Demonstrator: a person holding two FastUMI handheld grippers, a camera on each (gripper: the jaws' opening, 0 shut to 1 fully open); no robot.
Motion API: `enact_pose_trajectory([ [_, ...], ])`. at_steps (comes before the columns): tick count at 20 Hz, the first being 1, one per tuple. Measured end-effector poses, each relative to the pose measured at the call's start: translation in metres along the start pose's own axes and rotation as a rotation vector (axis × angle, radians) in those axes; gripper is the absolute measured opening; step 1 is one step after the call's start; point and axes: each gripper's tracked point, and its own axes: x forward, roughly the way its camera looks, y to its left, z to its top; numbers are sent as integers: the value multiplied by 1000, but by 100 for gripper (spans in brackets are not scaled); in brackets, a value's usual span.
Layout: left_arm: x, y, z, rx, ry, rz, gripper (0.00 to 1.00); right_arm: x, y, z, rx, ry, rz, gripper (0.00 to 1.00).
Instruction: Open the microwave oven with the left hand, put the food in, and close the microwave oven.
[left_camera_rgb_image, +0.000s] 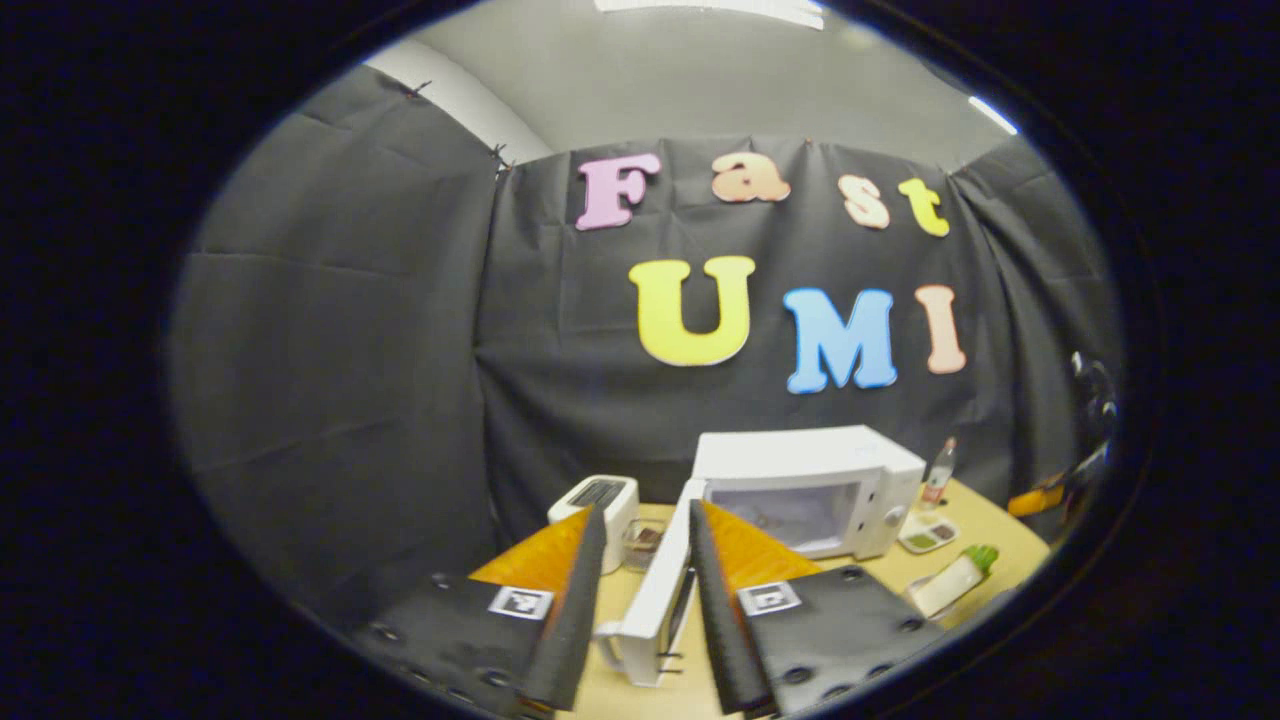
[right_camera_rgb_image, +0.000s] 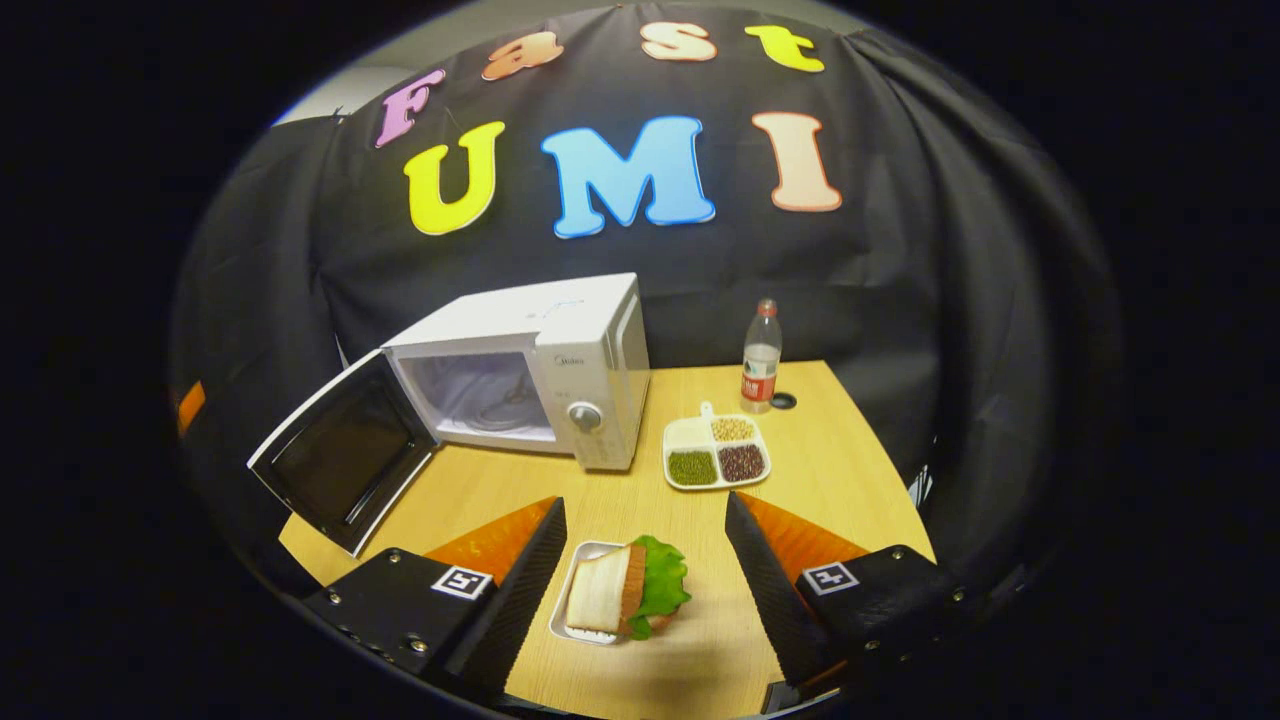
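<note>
Nearest in the right gripper view, the right hand-held gripper (right_camera_rgb_image: 645, 545) stands wide open with nothing between its fingers, hovering above the tabletop (right_camera_rgb_image: 840, 480). Between and just beyond its fingers lies the food, a sandwich (right_camera_rgb_image: 625, 590) of bread, a brown filling and green lettuce, resting on a small white tray (right_camera_rgb_image: 570, 600) in front of the microwave oven (right_camera_rgb_image: 540, 365). Farther off, to the right of the microwave oven's control side, sits a white divided dish (right_camera_rgb_image: 715, 452) with green, dark red and pale beans. Behind that dish stands a clear plastic bottle (right_camera_rgb_image: 761, 357) with a red label.

Seen from the left gripper view, the left hand-held gripper (left_camera_rgb_image: 645, 560) is also open and grips nothing; the edge of the microwave oven door (left_camera_rgb_image: 655, 600), swung fully open, stands between its fingers, though whether either touches it is unclear. Left of the microwave oven (left_camera_rgb_image: 810, 490) stands a white toaster (left_camera_rgb_image: 597, 503), with a small glass container (left_camera_rgb_image: 642, 543) between them. The oven cavity is lit and open.
</note>
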Motion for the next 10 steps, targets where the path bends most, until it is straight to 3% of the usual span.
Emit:
enact_pose_trajectory([
  [2, 21, -39, 40, 11, -96, -9, 98, 8, -5, -24, 23, 67, 25, 96],
  [5, 36, -111, 59, 6, -117, -116, 98, 20, -9, -59, 83, 172, 64, 96],
  [6, 40, -129, 68, 0, -131, -139, 92, 23, -10, -71, 112, 210, 75, 97],
  [7, 44, -144, 81, -5, -145, -154, 100, 26, -8, -78, 140, 239, 95, 98],
  [10, 60, -173, 92, 3, -148, -166, 97, 35, -4, -99, 202, 319, 137, 95],
])
